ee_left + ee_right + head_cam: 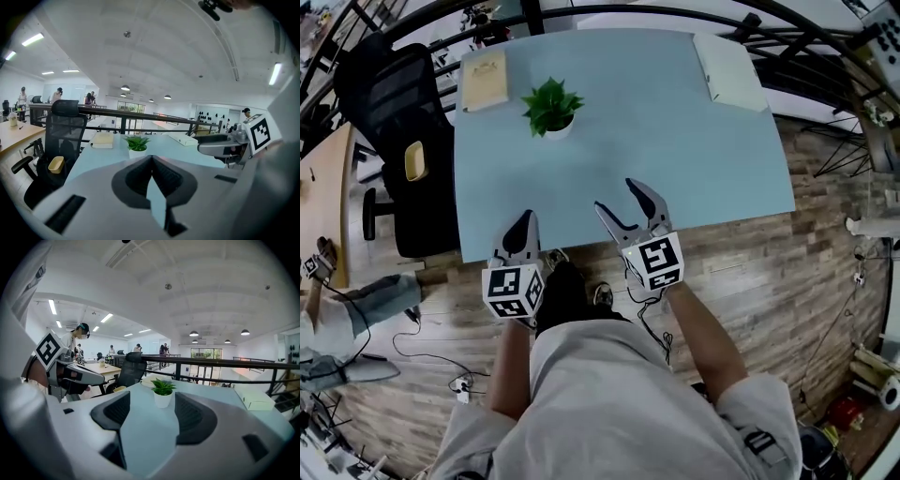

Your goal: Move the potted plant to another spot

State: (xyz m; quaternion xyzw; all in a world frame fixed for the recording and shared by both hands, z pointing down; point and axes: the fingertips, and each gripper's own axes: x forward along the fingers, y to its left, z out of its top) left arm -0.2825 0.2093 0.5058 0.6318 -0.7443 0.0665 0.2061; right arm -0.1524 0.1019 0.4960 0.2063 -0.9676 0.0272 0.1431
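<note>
The potted plant [551, 111] stands upright on the light-blue tabletop [694, 150], toward its far left corner. It is near a tan box [484, 80] that lies at that corner, and a white box [729, 70] lies at the far right corner. We hold both tongs over the tabletop's near edge, well apart from the plant: our left tongs [524, 223] have their jaws together with nothing in them, and our right tongs [615, 197] have their jaws apart and empty, the plant showing far beyond the gap.
</note>
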